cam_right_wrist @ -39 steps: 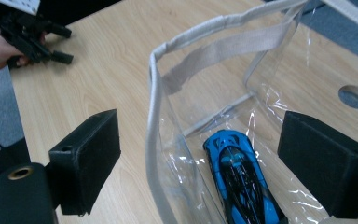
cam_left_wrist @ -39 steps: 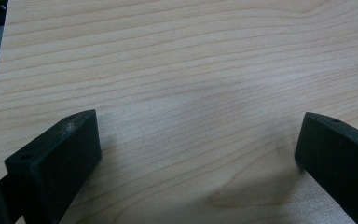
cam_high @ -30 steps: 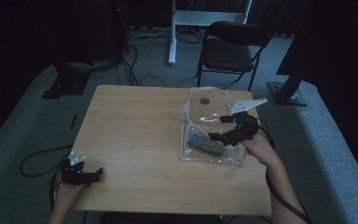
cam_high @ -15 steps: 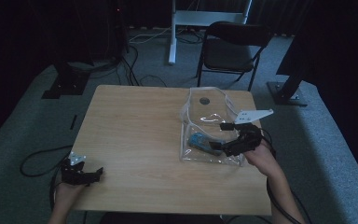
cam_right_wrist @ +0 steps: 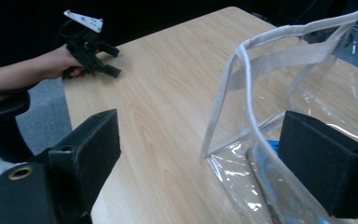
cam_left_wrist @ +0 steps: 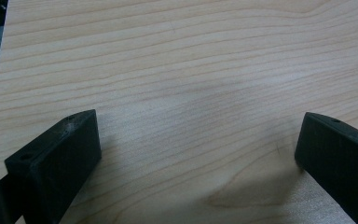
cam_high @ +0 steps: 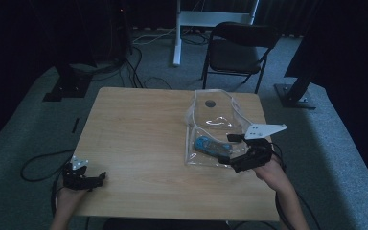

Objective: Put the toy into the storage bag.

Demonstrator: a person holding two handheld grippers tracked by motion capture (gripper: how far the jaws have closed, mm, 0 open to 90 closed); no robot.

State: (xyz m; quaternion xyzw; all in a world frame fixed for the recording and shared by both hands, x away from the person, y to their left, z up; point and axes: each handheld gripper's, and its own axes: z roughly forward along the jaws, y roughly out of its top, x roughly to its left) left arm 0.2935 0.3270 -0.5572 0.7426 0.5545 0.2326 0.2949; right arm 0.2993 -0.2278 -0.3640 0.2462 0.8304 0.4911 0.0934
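Dim room, grey carpet, black chair point(cam_high: 239, 48) behind a wooden table point(cam_high: 139, 134). Clear bag point(cam_high: 214, 127) stands on the table's right half, white trim along its open mouth, blue item point(cam_high: 209, 146) lying inside near the bottom. Right gripper point(cam_high: 230, 148) sits at the bag's near right edge, jaws wide apart, nothing held; in its own view one jaw is against the bag's side, the other over bare wood. Left gripper point(cam_high: 98, 178) rests at the near left corner, well apart from the bag, jaws spread wide over bare tabletop, empty.
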